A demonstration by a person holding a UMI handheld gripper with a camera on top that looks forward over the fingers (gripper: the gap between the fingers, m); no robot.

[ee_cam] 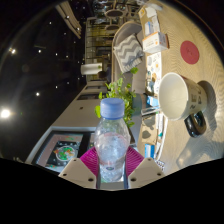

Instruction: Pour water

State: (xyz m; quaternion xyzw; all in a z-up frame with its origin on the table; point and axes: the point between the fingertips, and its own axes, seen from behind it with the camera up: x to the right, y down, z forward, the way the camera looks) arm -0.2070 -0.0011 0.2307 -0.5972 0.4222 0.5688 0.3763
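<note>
A clear plastic water bottle (112, 140) with a blue cap stands upright between my fingers. My gripper (112, 162) is shut on its lower body, and both pink pads (90, 160) press against its sides. The view is tilted, so the table beyond slants. A white cup (178, 96) with a dark inside lies beyond the bottle to the right, its mouth turned toward me. The bottle's base is hidden behind the finger bases.
A green leafy plant (122, 92) stands just behind the bottle. A tablet or picture frame (63, 150) lies to the left of the fingers. Farther off are a grey patterned cloth (128, 50), white boxes (153, 42) and a red disc (190, 52) on the table.
</note>
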